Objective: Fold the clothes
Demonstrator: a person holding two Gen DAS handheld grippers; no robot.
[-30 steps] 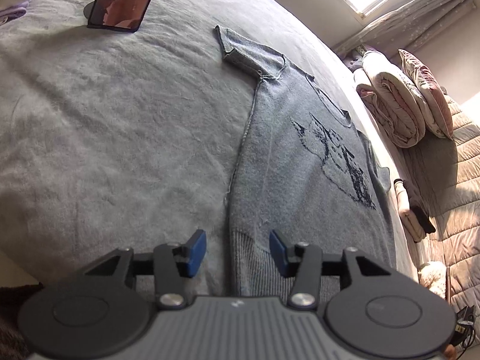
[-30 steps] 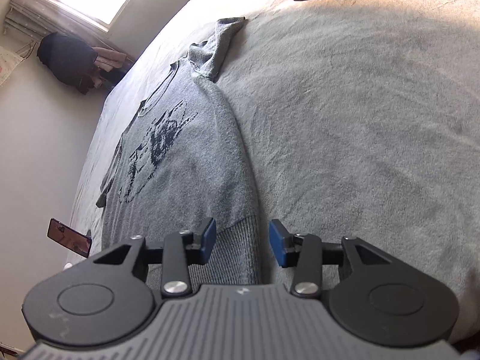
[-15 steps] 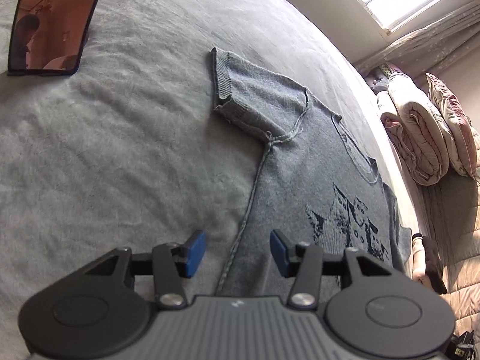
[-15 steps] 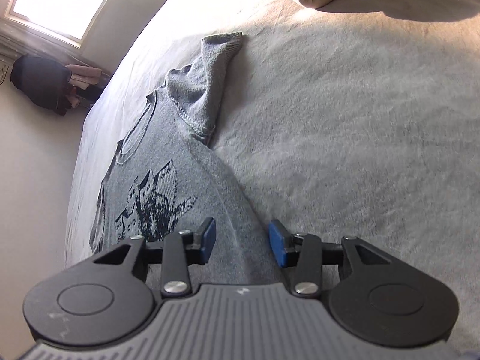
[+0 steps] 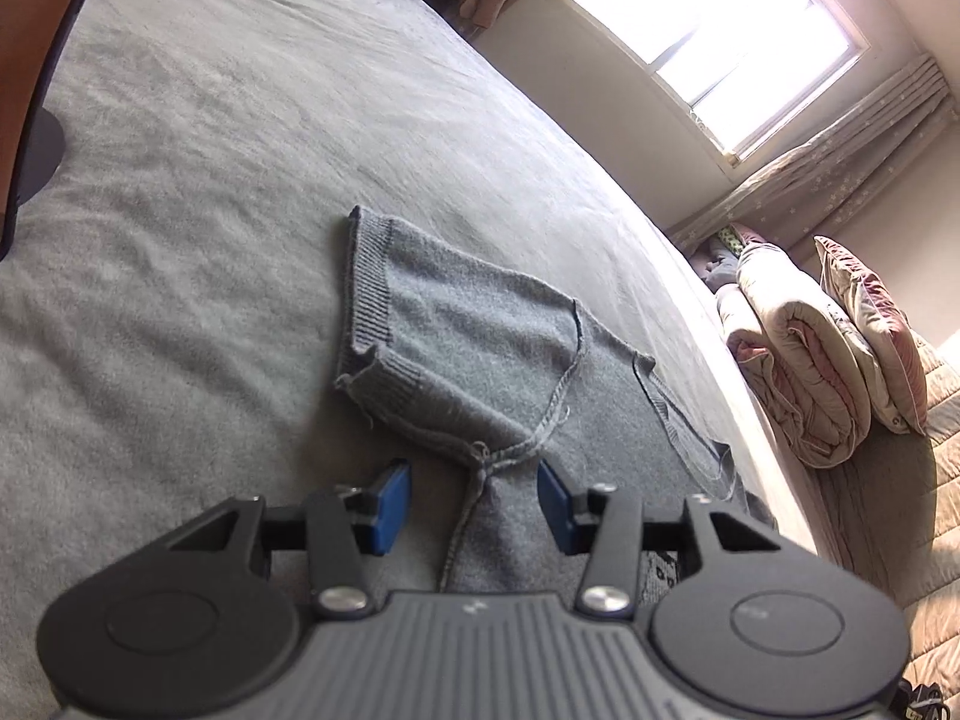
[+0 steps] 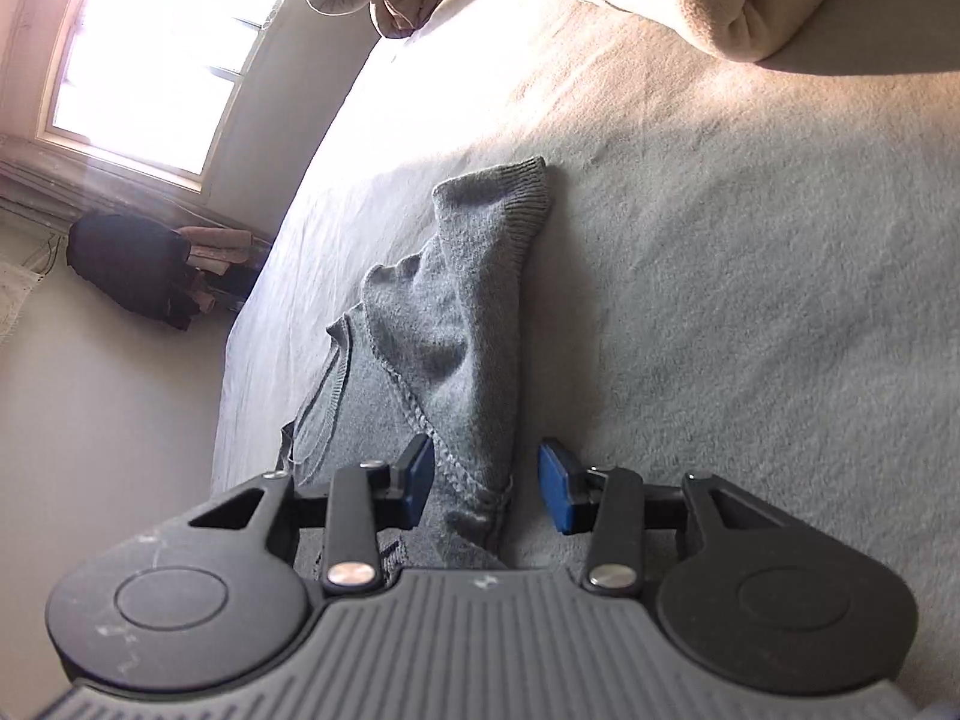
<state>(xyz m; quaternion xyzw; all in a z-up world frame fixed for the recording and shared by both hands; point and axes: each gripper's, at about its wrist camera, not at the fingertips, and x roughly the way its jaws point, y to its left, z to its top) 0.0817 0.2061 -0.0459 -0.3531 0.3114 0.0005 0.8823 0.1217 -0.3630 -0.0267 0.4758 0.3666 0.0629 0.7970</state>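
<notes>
Left hand-held gripper [image 5: 474, 501]: jaws partly apart and closing; the sweater's armpit seam lies between the blue pads, not pinched.
Right hand-held gripper [image 6: 485, 483]: jaws partly apart and closing; the base of the other sleeve lies between the pads, unpressed.
Sweater [image 5: 480, 330]: grey knit, spread flat on the bed, neckline away from both cameras, long axis running from the grippers toward the window.
Sleeves: the left one lies flat, cuff outward; the right one [image 6: 480, 276] is bunched, pointing straight ahead.
Bed [image 5: 240, 180]: grey, slightly wrinkled cover.
Room: bright window [image 5: 720, 42], curtain, rolled pink quilt [image 5: 798, 372] and pillow beside the bed.
</notes>
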